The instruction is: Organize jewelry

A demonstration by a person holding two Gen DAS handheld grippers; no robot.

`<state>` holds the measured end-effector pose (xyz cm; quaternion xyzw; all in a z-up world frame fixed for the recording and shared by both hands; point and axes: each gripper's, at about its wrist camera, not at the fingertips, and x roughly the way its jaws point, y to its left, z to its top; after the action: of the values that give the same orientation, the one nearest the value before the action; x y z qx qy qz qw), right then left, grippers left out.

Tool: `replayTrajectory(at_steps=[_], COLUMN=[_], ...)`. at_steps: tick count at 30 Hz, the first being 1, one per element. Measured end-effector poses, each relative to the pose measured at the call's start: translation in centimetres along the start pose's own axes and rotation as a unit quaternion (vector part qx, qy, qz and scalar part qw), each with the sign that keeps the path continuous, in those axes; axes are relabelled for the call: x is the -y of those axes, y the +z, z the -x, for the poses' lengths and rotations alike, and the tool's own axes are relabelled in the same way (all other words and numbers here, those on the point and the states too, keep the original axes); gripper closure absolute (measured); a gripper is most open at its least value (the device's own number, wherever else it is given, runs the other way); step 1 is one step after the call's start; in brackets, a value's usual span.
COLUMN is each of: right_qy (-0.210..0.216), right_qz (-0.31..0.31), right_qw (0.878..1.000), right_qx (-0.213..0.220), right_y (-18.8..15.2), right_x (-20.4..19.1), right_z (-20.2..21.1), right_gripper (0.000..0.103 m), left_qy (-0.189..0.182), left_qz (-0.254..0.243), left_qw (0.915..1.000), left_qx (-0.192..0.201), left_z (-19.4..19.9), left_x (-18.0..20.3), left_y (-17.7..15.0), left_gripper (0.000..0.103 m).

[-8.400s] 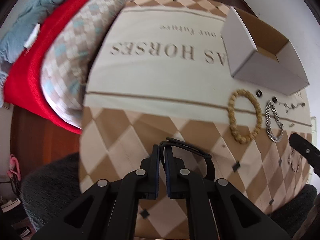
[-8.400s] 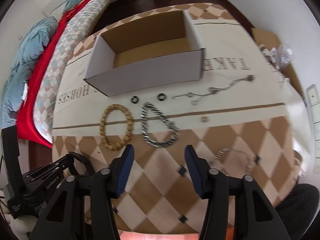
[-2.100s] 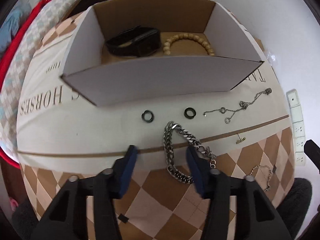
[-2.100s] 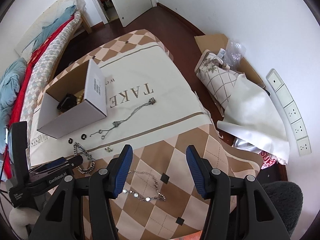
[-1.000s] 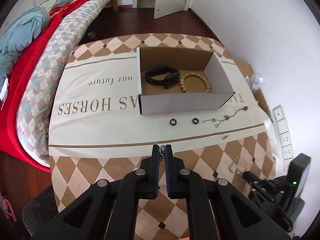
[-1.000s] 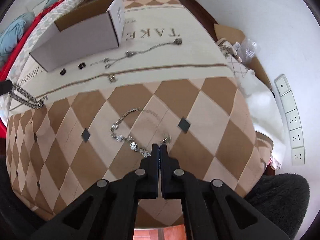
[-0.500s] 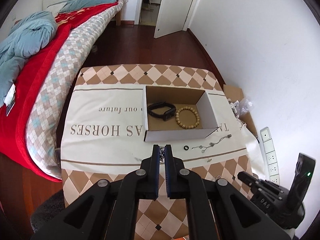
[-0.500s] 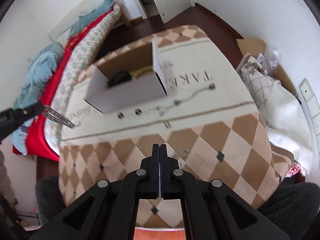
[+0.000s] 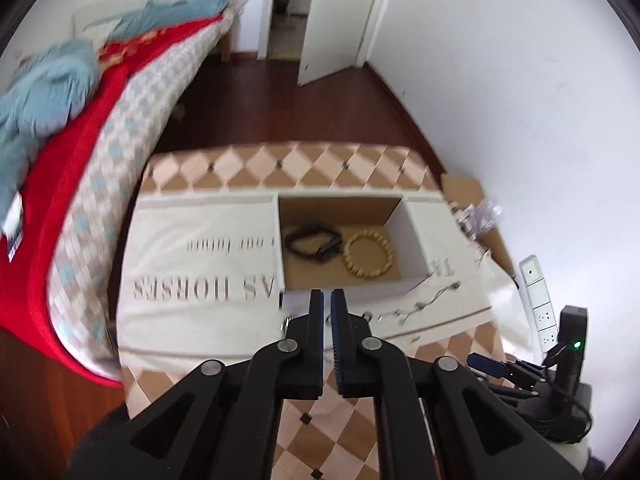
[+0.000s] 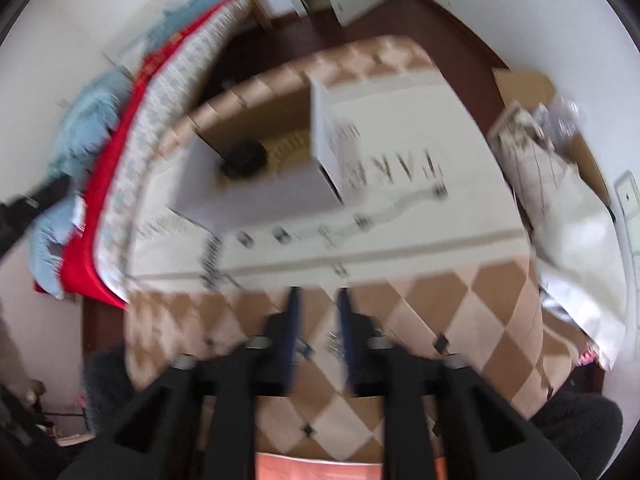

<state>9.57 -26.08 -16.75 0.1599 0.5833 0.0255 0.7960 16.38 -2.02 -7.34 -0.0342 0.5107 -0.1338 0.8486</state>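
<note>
Brown cardboard box (image 9: 412, 236), round beaded wooden bracelet (image 9: 370, 253) inside.

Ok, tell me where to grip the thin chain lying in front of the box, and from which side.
Pinch the thin chain from straight above, on the bare strand midway along it, with the fingers set across its line. It lies flat and stretched out on the cloth, just clear of the box, so no side approach gets under it.
</note>
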Motion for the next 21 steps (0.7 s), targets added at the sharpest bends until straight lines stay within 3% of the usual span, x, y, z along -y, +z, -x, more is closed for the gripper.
replayTrajectory(at_steps=[1, 3, 4, 5, 6, 7, 8, 16, 18, 19, 20, 21], right_qy=[-0.011, -0.040, -0.043, -0.056, -0.076, -0.107, -0.109, -0.069, -0.062, -0.060, -0.056, -0.050], right_qz=[-0.004, -0.009, -0.010, 0.002, 0.019, 0.043, 0.051, -0.006, -0.018, -0.021, -0.028, -0.032], right_qw=[1.000, 0.999, 0.999, 0.998, 0.997, 0.993, 0.992, 0.997, 0.997, 0.997, 0.997, 0.997], right_qx=[-0.008, -0.016, -0.016, 0.005, 0.013, 0.025, 0.026, 0.046, 0.048, 0.047, 0.051, 0.051], right_y=[-0.7, -1.6, -2.0, -2.7, -3.0, -3.4, -3.6, -2.8, -2.4, -2.1, -1.9, -1.7], right_x=[0.5, 1.1, 1.2, 0.9, 0.3, -0.6, -1.0, 1.6, 2.3, 2.3, 2.2, 2.4], right_z=[-1.5, -3.6, -4.3, -4.5, -4.7, -4.8, -4.9, -2.7, -2.3, -2.4, -2.0, -1.8], right_gripper=[0.048, 0.048, 0.048, 0.049, 0.068, 0.076, 0.100, 0.103, 0.103, 0.103, 0.103, 0.103], left_qy=[0.007, 0.024, 0.032, 0.027, 0.025, 0.022, 0.022, 0.018, 0.033, 0.038, 0.049, 0.047], left_qz=[0.009, 0.020, 0.026, 0.035, 0.047, 0.057, 0.061, 0.061, 0.038, 0.025, 0.012, 0.007], left_qw=[0.9997, 0.9978, 0.9962, 0.9949, 0.9935, 0.9921, 0.9910, 0.9874, 0.9906, 0.9905, 0.9914, 0.9912], left_qx=[-0.019, -0.058, -0.077, -0.091, -0.101, -0.110, -0.117, -0.145, -0.127, -0.130, -0.121, -0.124], left_z=[-1.4, -4.2, -5.5, -6.8, -7.8, -8.6, -9.4, -13.9, -14.4, -14.7, -14.7, -14.8], left_x=[-0.6, -1.7, -2.2, -2.7, -3.3, -3.6, -3.8, -3.1, -2.2, -1.8, -1.3, -0.9], left_y=[-0.8, -2.3, -3.0, -3.9, -4.6, -5.1, -5.5, -5.5, -5.1, -5.0, -4.9, -4.9], left_gripper=[0.094, 0.074, 0.052, 0.047, 0.047, 0.047, 0.047, 0.047, 0.048, 0.057, 0.093, 0.094])
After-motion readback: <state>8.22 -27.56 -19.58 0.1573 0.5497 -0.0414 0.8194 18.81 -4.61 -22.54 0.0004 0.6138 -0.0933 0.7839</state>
